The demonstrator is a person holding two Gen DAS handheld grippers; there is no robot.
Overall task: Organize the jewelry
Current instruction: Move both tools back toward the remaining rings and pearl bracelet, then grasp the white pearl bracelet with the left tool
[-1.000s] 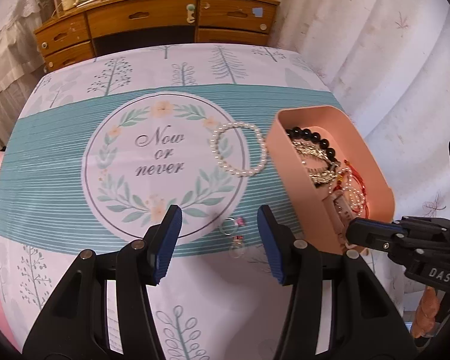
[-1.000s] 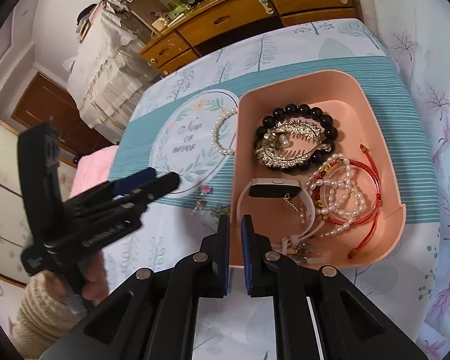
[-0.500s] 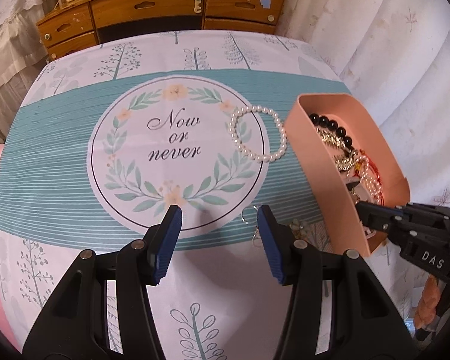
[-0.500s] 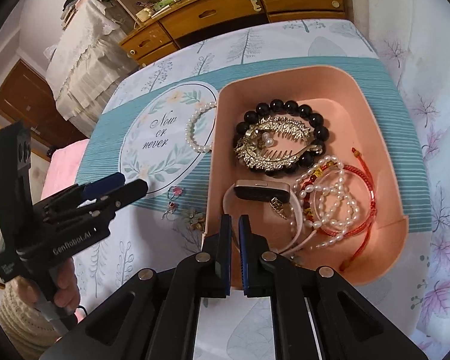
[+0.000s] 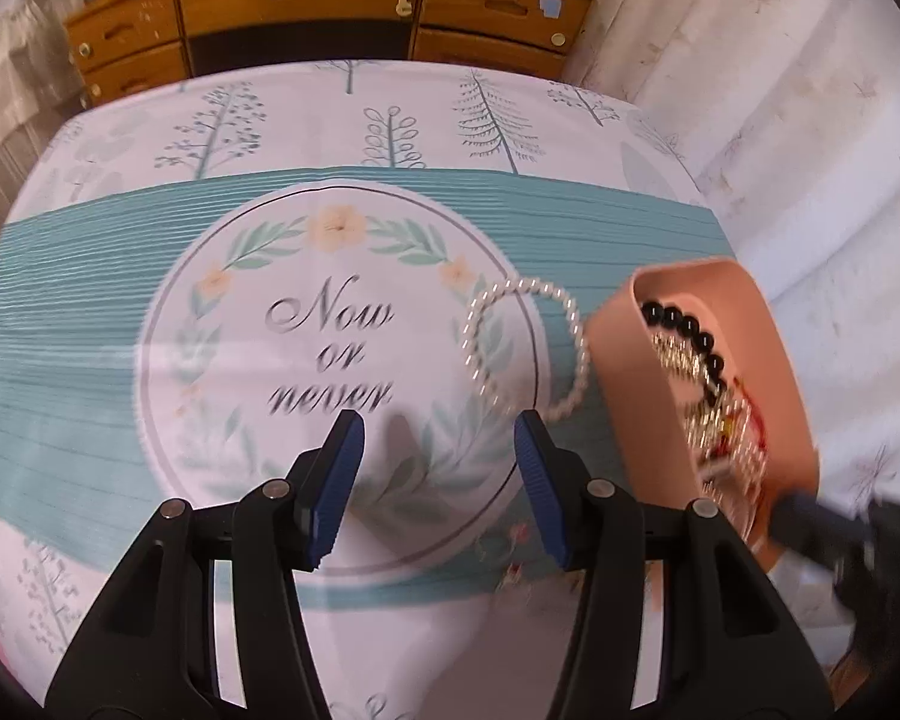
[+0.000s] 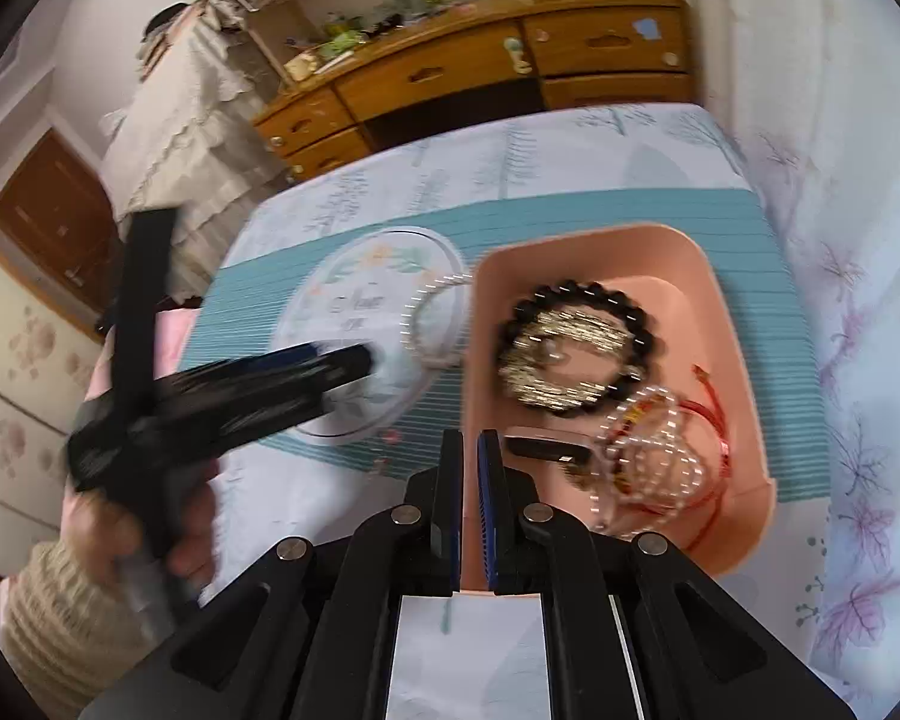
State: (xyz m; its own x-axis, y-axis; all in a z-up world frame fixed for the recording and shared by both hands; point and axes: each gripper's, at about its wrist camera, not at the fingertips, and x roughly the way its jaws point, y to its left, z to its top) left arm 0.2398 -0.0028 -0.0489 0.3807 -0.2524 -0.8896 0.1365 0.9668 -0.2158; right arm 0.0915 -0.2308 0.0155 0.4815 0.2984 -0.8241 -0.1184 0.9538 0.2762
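With the right gripper (image 6: 470,468) clenched on the pink tray (image 6: 741,372) rim, guide the spread left gripper (image 5: 438,468) forward-right to straddle the pearl bracelet (image 5: 525,354).

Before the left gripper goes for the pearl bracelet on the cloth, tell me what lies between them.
Nothing visible. The left gripper has its jaws open over the printed tablecloth, and the pearl bracelet lies just ahead and to the right, with only bare cloth between. The pink tray sits on the bracelet's far side, out of the way.

Table (image 5: 390,120) — bracelet (image 5: 525,354), tray (image 6: 738,312), maybe earrings (image 5: 513,549)
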